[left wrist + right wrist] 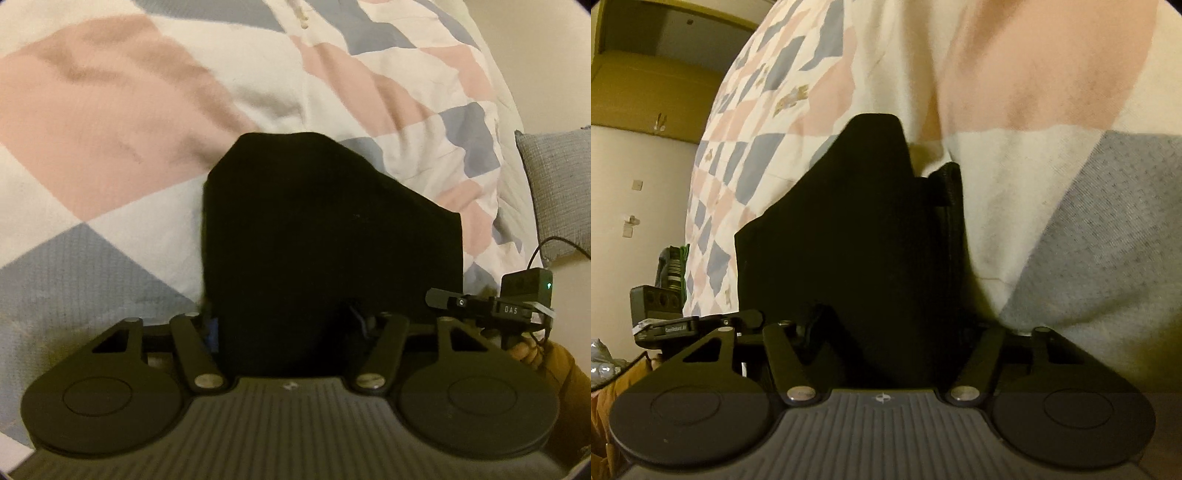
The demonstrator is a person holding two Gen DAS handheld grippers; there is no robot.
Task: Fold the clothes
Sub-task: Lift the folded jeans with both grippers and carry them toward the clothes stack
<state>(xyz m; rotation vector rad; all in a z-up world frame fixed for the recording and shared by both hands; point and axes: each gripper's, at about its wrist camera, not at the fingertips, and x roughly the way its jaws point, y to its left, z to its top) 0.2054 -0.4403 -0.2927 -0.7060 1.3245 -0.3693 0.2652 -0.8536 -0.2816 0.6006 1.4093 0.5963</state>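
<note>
The black garment [317, 240] lies on the quilt [110, 129] of the bed, its near edge running in between the fingers of both hand-held grippers. The left hand-held gripper [288, 321] is covered by the cloth; its fingers are hidden, so its state cannot be told. The right hand-held gripper [886, 325] is likewise buried; state unclear. A grey cushion [557, 188] sits at the right.

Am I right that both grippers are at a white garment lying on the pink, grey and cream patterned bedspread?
Not quite: the garment is black, not white, as both wrist views show. The left gripper and right gripper are both at it, and it lies on the pink, grey and cream patterned bedspread.
</note>
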